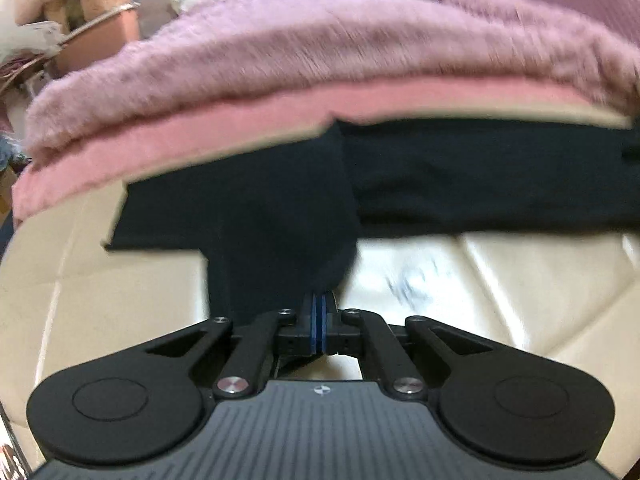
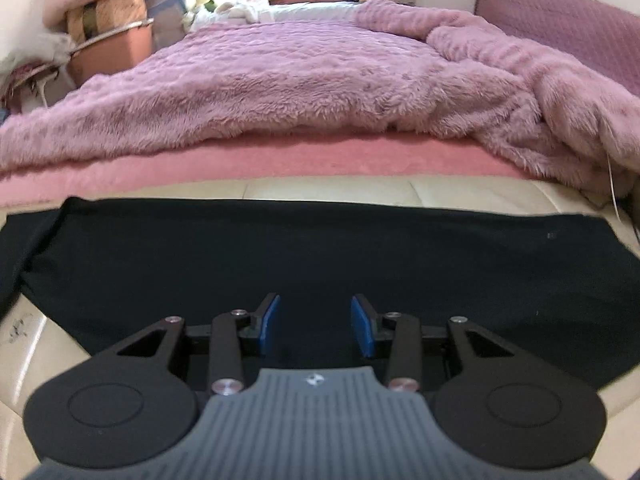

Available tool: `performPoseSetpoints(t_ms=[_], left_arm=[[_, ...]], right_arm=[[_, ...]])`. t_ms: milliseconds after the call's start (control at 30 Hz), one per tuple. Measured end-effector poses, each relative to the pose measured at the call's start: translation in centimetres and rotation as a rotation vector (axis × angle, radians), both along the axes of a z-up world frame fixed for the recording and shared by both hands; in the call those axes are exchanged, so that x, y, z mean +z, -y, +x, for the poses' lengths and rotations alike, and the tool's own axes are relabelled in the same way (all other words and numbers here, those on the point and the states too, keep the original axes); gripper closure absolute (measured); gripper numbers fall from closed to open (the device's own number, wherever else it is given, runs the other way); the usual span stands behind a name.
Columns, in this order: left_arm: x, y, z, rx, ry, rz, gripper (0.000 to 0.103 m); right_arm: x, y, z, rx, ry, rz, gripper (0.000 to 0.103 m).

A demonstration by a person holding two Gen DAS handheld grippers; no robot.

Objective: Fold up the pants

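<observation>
Black pants (image 1: 460,176) lie spread on a cream padded surface (image 1: 500,280) at the foot of a bed. My left gripper (image 1: 319,300) is shut on a fold of the black pants, which hangs up and away from its blue pads. In the right wrist view the pants (image 2: 320,256) lie flat and wide. My right gripper (image 2: 316,326) is open, its blue pads (image 2: 269,326) apart just over the near edge of the cloth, holding nothing.
A fluffy purple blanket (image 2: 304,88) over a pink sheet (image 2: 280,160) covers the bed behind the pants. Boxes and bags (image 2: 108,36) are stacked at the far left. The cream surface (image 2: 24,360) shows around the pants.
</observation>
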State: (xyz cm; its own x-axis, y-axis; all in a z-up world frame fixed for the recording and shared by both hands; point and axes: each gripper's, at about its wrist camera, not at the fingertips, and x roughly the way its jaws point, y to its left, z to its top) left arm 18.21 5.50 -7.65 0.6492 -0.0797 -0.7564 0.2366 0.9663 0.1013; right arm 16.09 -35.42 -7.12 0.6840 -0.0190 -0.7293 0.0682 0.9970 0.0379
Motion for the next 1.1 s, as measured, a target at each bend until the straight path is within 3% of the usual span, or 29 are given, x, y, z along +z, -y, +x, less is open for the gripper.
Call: performPoseSetpoints(t_ms=[200,333,633,800,1033,1100], left_arm=[[6.1,-5.3,5.5,0.109,0.064,-0.079,0.102],[7.9,-8.2,10.3,0.146,0.050,-0.058,0.102],[3.3,-12.8,19.0,0.226,-0.094,0.006,0.102],[1.1,-13.5,20.5,0.227,-0.128,0.014,0.102],[0.2,-13.4,20.8,0.235,-0.144,0.031,0.102],[0.3,-13.3,20.9,0.240,-0.148,0.040,0.102]], right_arm=[[0.3,1.0,2.0,-0.021,-0.003,-0.071,0.067],[-0.2,2.5,4.2,-0.051,-0.015,-0.114,0.067],[-1.3,6.0,7.2,-0.112,-0.054,-0.181,0.074],[-0.7,10.2,7.2,-0.139,-0.063,-0.178,0.074],[0.7,19.7,6.5,-0.269,-0.084,-0.223,0.074],[1.0,22.9,6.4,-0.308,-0.088,-0.173,0.074]])
